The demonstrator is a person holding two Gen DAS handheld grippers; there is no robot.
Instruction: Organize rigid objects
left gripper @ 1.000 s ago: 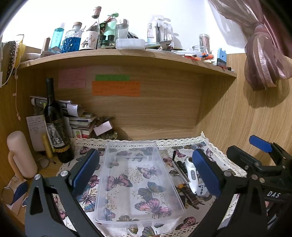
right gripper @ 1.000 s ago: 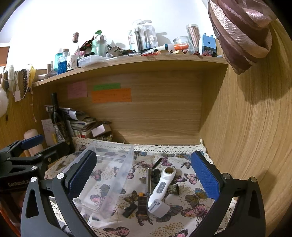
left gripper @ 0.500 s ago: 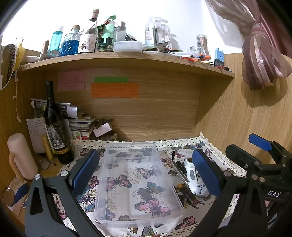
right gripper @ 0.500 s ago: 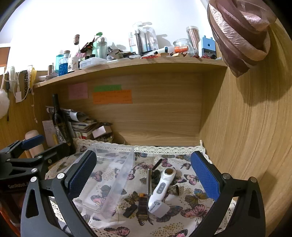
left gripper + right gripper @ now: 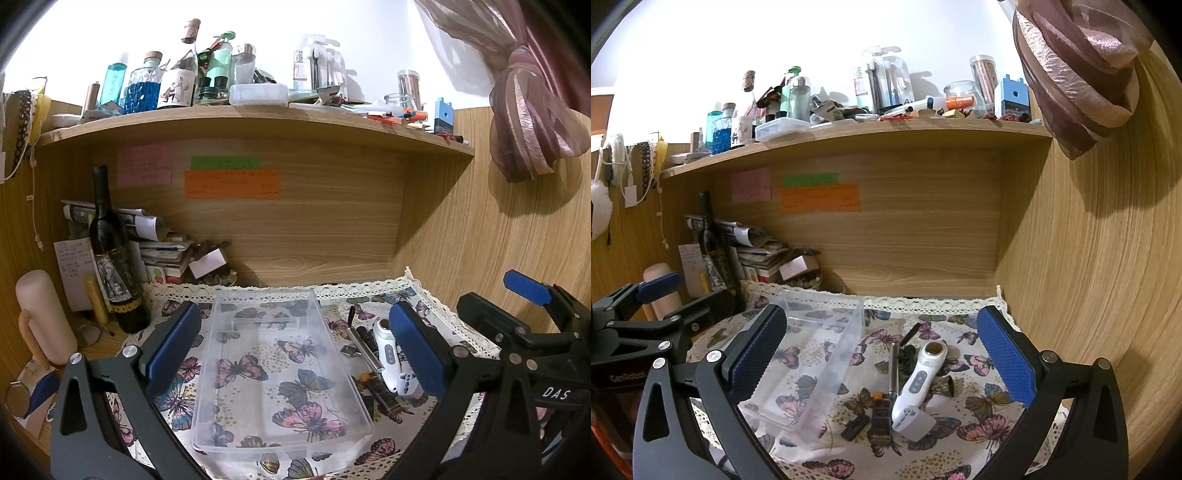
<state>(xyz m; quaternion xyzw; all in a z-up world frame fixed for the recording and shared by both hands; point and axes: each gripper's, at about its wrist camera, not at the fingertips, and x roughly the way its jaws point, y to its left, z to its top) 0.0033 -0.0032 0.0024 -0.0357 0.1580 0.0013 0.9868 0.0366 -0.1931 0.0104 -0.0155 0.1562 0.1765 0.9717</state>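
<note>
A clear plastic tray (image 5: 218, 373) lies empty on the butterfly cloth (image 5: 173, 402); it also shows in the right wrist view (image 5: 820, 363). Right of it lie a white handheld device (image 5: 918, 384), a metal pen (image 5: 894, 367), a brown tube (image 5: 881, 415), a small black clip (image 5: 855, 426) and a small bell-shaped piece (image 5: 947, 386). My left gripper (image 5: 295, 354) is open and empty, held above the tray. My right gripper (image 5: 882, 358) is open and empty, held above the loose items. The device also shows in the left wrist view (image 5: 386, 354).
A dark wine bottle (image 5: 112, 258) stands at the back left beside stacked books (image 5: 162, 254) and a pink cylinder (image 5: 44, 314). A wooden shelf (image 5: 258, 125) crowded with bottles overhangs. A wooden wall (image 5: 1089, 277) closes the right side.
Both grippers have lifted or tilted very slightly, so the scene sits a little lower in view. Nothing on the cloth has moved.
</note>
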